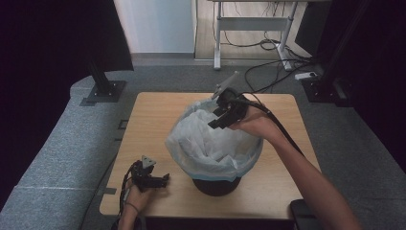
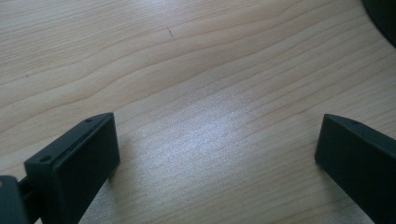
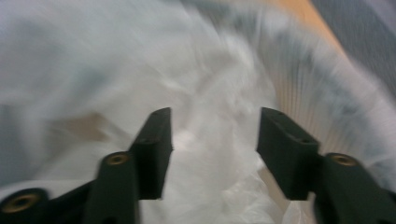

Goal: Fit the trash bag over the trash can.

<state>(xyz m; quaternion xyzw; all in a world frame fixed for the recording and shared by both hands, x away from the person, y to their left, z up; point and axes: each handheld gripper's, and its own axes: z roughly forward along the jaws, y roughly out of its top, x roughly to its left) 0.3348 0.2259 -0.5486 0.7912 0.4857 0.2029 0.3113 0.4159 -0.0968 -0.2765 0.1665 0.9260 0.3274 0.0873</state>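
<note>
A: What surrounds the light wooden table?

B: Grey carpet on every side, with black stand feet bolted down past its far left corner and far right corner.

A: And farther back?

B: A white-legged desk on a paler floor, with black cables and a white power strip trailing beneath. A pale wall panel stands left of it; dark curtains flank both sides.

High view overhead; gripper views close on table, bag.
</note>
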